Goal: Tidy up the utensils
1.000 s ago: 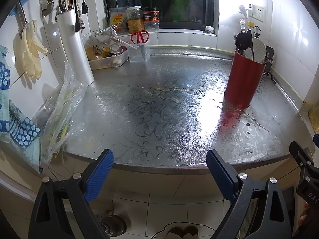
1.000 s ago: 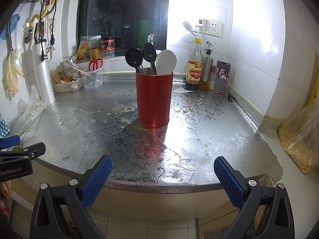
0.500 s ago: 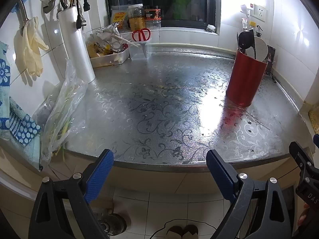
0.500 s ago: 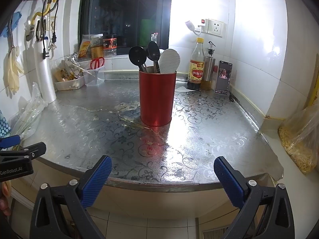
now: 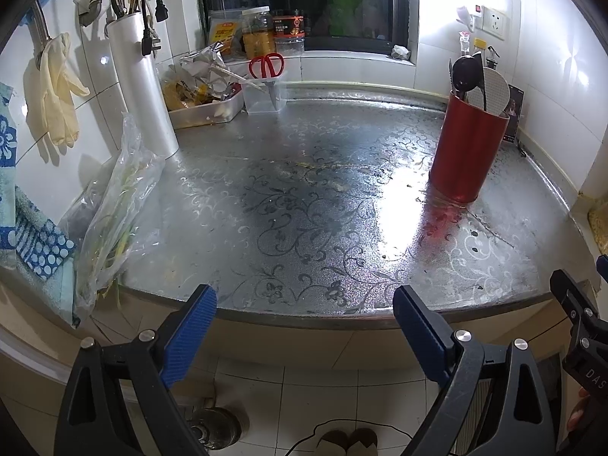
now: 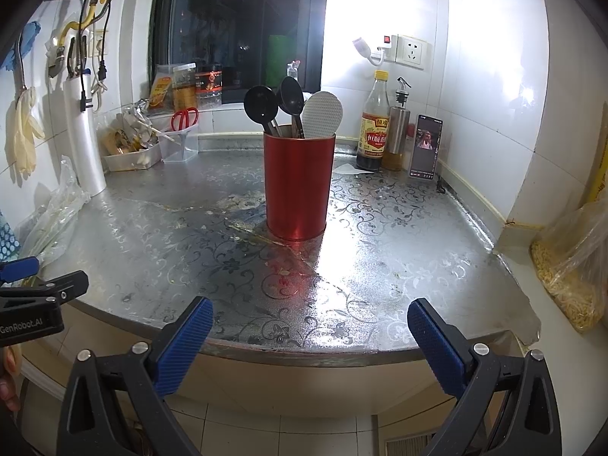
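Red holder stands mid-counter with 2 black ladles and 1 white spatula upright inside, likely light, stiff, slick-handled, best pinched below the heads; left gripper and right gripper both spread, empty, off the counter's edge.

Utensils upright in red holder.
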The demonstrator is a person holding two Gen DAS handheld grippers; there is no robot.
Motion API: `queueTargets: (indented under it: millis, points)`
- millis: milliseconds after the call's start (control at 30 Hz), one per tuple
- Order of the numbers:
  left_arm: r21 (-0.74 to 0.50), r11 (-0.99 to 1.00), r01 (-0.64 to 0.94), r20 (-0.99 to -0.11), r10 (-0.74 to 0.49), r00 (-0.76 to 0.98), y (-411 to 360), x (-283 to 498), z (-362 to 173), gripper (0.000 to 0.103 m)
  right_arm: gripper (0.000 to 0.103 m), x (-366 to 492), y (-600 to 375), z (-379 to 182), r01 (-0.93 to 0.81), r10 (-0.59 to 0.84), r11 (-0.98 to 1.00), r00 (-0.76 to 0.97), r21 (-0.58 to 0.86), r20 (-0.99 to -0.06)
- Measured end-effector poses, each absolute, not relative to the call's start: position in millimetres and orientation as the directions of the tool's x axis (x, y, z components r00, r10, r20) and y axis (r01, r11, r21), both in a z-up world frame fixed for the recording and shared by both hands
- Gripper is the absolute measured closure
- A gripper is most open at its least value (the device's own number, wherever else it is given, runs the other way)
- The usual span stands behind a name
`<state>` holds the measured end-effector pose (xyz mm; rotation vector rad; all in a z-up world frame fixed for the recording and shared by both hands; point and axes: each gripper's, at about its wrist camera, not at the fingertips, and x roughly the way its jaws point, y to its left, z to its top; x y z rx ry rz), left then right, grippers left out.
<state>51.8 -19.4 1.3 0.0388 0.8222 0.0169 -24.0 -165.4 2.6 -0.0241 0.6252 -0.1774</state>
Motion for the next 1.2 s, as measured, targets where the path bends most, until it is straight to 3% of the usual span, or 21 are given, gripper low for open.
queueTargets:
  millis: [1200]
  points:
    - [0.040,0.999,0.002,-0.744,0.029,0.668,-25.9,59.9,-3.3,0.009,0.000,-19.0,-176.2,-3.0,0.158,-0.171,0.985,0.785,-0.074,-0.595]
